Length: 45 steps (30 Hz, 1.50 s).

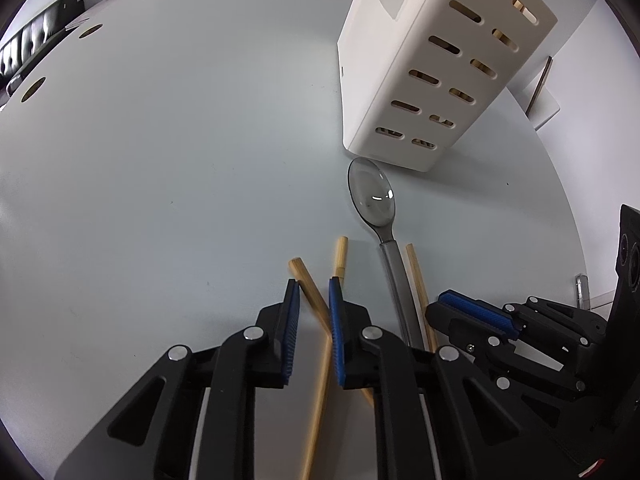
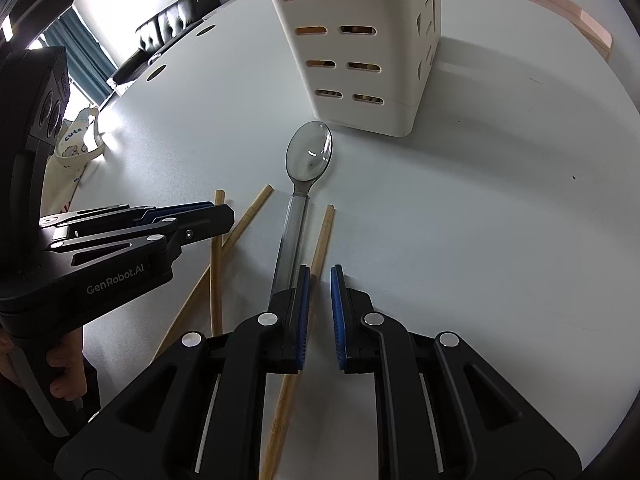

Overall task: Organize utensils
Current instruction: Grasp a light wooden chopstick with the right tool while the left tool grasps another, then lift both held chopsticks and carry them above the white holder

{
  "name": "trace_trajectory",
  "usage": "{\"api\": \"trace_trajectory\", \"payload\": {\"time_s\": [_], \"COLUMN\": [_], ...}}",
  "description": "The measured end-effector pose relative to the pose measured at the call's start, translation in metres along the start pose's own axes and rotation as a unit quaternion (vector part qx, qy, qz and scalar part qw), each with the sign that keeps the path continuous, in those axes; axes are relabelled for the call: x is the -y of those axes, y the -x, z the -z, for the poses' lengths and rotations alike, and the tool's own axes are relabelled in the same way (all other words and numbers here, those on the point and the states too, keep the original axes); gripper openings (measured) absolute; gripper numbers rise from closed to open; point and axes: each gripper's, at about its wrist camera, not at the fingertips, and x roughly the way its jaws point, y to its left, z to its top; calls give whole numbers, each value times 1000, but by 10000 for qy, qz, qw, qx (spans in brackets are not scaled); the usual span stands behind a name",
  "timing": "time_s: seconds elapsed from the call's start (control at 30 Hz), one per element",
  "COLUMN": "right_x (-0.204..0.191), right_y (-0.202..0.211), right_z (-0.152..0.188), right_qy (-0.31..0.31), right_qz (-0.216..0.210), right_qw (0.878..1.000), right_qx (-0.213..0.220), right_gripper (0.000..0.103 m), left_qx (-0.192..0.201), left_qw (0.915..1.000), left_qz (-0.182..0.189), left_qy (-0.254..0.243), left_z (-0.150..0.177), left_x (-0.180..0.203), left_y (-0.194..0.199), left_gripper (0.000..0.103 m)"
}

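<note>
Black fingers of the left gripper [image 1: 314, 284] fill the bottom of the left wrist view. They are drawn in on the crossed chopsticks [image 1: 341, 256] and appear to pinch them at the crossing. At 1 o'clock lies the spoon [image 1: 372, 196], its bowl just short of the white slotted holder [image 1: 424, 80], which already has chopsticks standing in it. A lone chopstick [image 1: 416, 276] lies beside the spoon's handle on the tabletop [image 1: 180, 160].

From the right wrist, the right gripper [image 2: 320, 272] has its fingers nearly together on nothing; the lone chopstick [image 2: 324, 236] runs under the left one. The spoon [image 2: 310, 152] lies at 12 o'clock and the holder [image 2: 360, 40] beyond it.

The sticks look light, stiff and smooth, so they will probably roll or pivot; a mid-length grip seems safest. The glossy spoon lies flat, and its handle is the likeliest hold.
</note>
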Motion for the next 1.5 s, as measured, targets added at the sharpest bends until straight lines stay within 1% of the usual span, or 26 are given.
{"api": "trace_trajectory", "payload": {"time_s": [0.1,0.3,0.4,0.57,0.77,0.83,0.93,1.0,1.07,1.13,1.2,1.27,1.33,1.5], "right_x": [-5,-14,-15,-10,-1,5,10,12,10,9,12,15,16,14], "right_y": [-3,-8,-9,-7,-4,-1,4,11,21,32,41,49,56,81], "right_z": [-3,-8,-9,-9,-5,-4,-2,-1,0,3,6,9,12,21], "right_qy": [-56,-35,-13,-88,-278,-389,-535,-582,-531,-470,-528,-610,-614,-561], "right_qz": [74,403,483,500,380,225,214,129,9,-16,-138,-261,-297,-375], "right_qw": [9999,9990,9986,9986,9989,9990,9981,9976,9970,9953,9928,9905,9889,9821], "right_qx": [-83,-212,-221,-170,-36,61,204,345,566,851,1063,1208,1321,1760], "right_gripper": [10,7,5,5,5,5,5,5,5,5,5,5,5,5], "left_qx": [22,70,60,81,172,231,340,425,533,651,752,878,1030,1354], "left_qw": [10000,9998,9995,9988,9985,9984,9982,9978,9971,9965,9956,9943,9928,9879], "left_qz": [2,75,133,202,243,271,280,319,378,395,472,529,562,751], "left_qy": [43,189,264,428,449,436,417,406,391,331,306,306,256,126], "left_z": [0,3,3,3,4,5,6,7,9,10,12,14,16,25], "left_x": [-2,-15,-18,-25,-25,-25,-24,-23,-22,-18,-14,-11,-8,-5], "left_y": [-1,4,3,5,10,14,22,29,37,45,52,60,69,98], "left_gripper": [13,7,7,7,7,7,7,7,7,7,7,7,7,7]}}
